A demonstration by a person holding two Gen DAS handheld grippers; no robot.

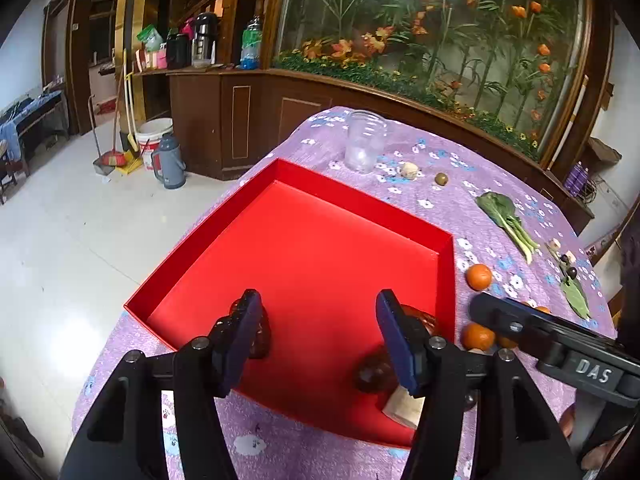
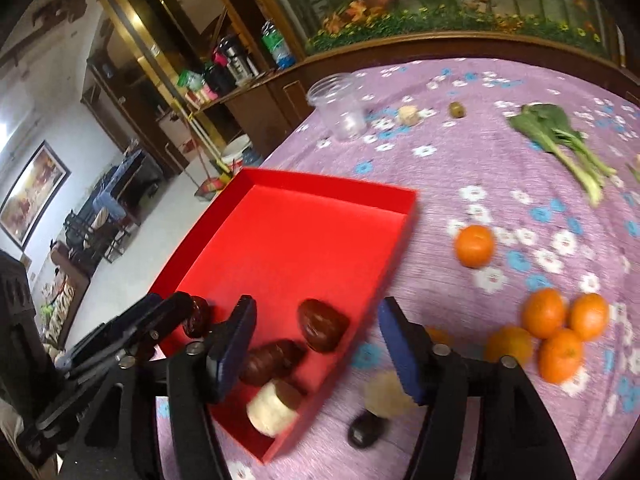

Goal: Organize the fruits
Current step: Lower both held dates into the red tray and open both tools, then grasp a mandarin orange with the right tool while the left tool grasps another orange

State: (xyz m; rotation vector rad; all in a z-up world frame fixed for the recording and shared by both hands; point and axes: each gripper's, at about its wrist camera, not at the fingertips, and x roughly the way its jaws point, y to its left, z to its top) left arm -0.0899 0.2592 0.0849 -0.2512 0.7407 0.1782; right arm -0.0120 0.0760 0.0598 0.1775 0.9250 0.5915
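A red box lies on the purple flowered tablecloth; it also shows in the right wrist view. In its near end lie dark red dates and a pale cut chunk. My left gripper is open and empty above the box's near end. My right gripper is open and empty above the box's near right wall. Several oranges lie right of the box, one apart. A pale lump and a dark fruit lie on the cloth between the right fingers.
A clear plastic cup, a pale nut, a green olive-like fruit and a leafy green lie on the far cloth. A wooden cabinet and flower display stand behind. The table edge drops to the floor at left.
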